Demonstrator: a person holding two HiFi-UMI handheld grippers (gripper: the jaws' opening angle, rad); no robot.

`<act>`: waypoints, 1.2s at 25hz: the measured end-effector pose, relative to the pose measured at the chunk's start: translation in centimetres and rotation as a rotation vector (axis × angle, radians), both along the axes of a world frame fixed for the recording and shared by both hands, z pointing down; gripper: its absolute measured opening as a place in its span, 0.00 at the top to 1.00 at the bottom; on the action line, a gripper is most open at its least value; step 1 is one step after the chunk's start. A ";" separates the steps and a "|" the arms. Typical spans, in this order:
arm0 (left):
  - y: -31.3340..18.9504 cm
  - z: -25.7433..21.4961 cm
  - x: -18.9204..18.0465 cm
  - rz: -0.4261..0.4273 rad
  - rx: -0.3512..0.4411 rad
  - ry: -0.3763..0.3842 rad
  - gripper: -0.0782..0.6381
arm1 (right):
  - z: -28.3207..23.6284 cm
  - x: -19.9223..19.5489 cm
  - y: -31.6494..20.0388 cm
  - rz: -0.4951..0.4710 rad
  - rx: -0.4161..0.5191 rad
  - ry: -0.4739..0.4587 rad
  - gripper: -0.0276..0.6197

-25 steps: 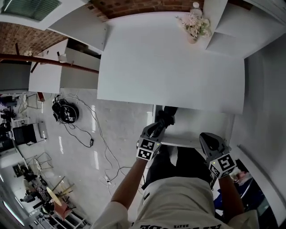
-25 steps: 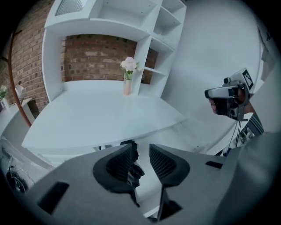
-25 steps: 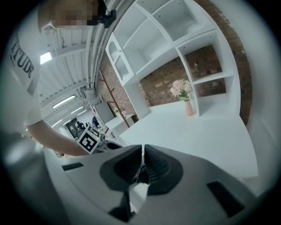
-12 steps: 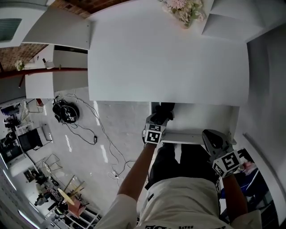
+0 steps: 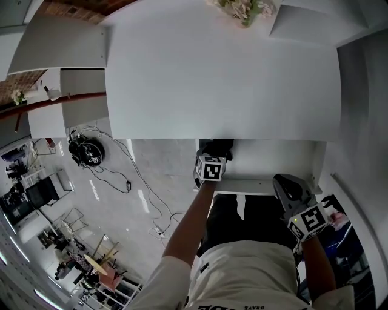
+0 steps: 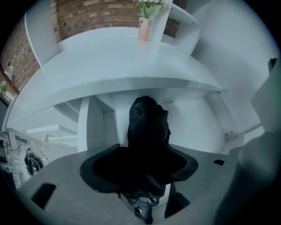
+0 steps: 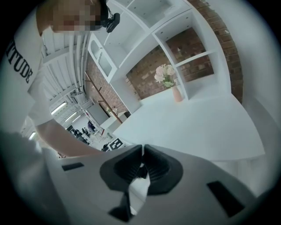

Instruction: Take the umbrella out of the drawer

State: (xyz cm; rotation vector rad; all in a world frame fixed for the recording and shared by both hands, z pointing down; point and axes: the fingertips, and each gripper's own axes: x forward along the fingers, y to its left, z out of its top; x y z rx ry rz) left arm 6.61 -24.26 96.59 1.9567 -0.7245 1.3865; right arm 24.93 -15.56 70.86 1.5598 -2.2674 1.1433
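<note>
Since the earlier frame, our left claw (image 5: 214, 152) has dropped over the front edge and down into the open drawer (image 5: 276, 162), tipping to point more steeply down, and its jaws have just been opening. We now see them spread wide in the left gripper view, with the black folded umbrella (image 6: 148, 124) lying between them; the dark cloth against the dark pads keeps us from saying whether either pad touches it. In the head view the umbrella (image 5: 222, 146) lies at the drawer's left end, right under the table's (image 5: 224, 72) front edge, and the claw's marker cube sits just on our side of it.

Our right claw (image 7: 142, 153) has its jaws pressed together with nothing between them. It hangs over the drawer's front right corner, well apart from the umbrella, angled toward the table.

Beyond the drawer, the white table top is bare except for a vase of flowers (image 5: 241, 8) at its far edge, backed by white shelves and brick wall. On the floor to the left lie headphones (image 5: 82, 151) and loose cables (image 5: 136, 181).
</note>
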 end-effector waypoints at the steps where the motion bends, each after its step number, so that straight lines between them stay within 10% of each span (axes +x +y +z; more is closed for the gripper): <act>1: 0.1 0.3 0.2 0.002 -0.015 0.002 0.49 | 0.1 0.1 0.0 0.000 -0.001 -0.002 0.91; 16: 1.3 2.5 2.0 0.001 -0.099 0.085 0.52 | 1.9 0.6 -0.2 0.013 -0.015 -0.020 0.91; 30: 4.7 -1.8 3.4 0.262 -0.104 0.102 0.55 | -0.7 0.3 -1.6 -0.010 0.046 -0.018 0.91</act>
